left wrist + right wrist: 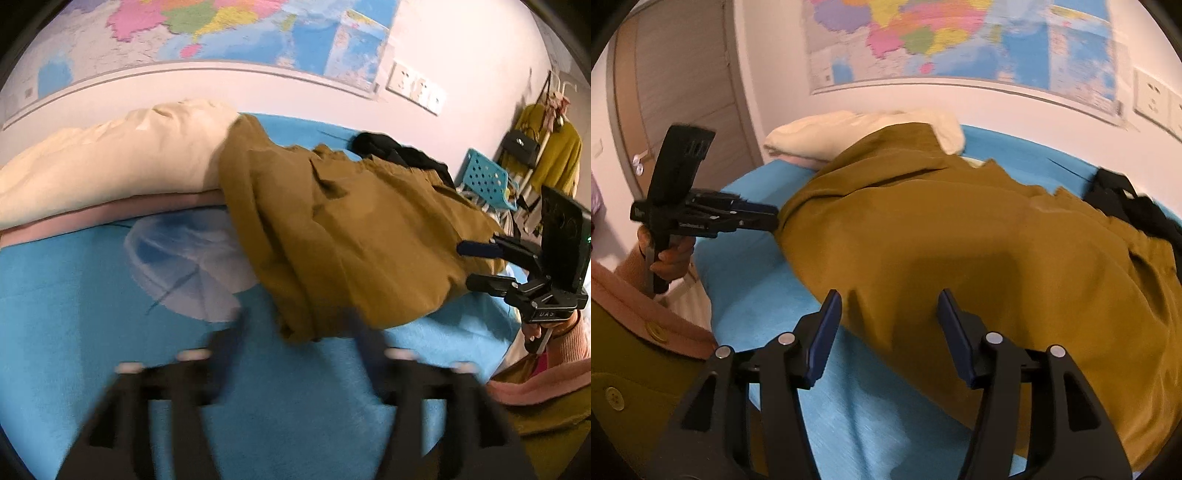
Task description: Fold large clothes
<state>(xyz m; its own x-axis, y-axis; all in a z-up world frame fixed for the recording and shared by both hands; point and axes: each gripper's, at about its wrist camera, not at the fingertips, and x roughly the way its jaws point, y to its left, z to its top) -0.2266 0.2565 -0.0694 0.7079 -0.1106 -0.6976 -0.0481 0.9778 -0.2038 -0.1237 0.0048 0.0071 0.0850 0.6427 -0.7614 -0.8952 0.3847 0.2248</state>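
Observation:
A large mustard-brown garment (351,229) lies rumpled across the blue bed sheet (74,314). In the left wrist view my left gripper (297,325) is blurred, with its fingers spread on either side of the garment's near corner and not pressing it. At the right, my right gripper (472,266) has the garment's edge between its parted jaws. In the right wrist view the garment (997,258) fills the middle. My right gripper (888,301) stands open over its near hem, blue pads apart. My left gripper (774,218) meets the cloth's left edge.
A cream pillow (110,162) on a pink folded cloth (92,221) lies at the bed's head, under a wall map (221,29). A black garment (402,151) lies at the far side. A blue stool (484,177), a coat rack (546,147) and a door (683,92) stand around the bed.

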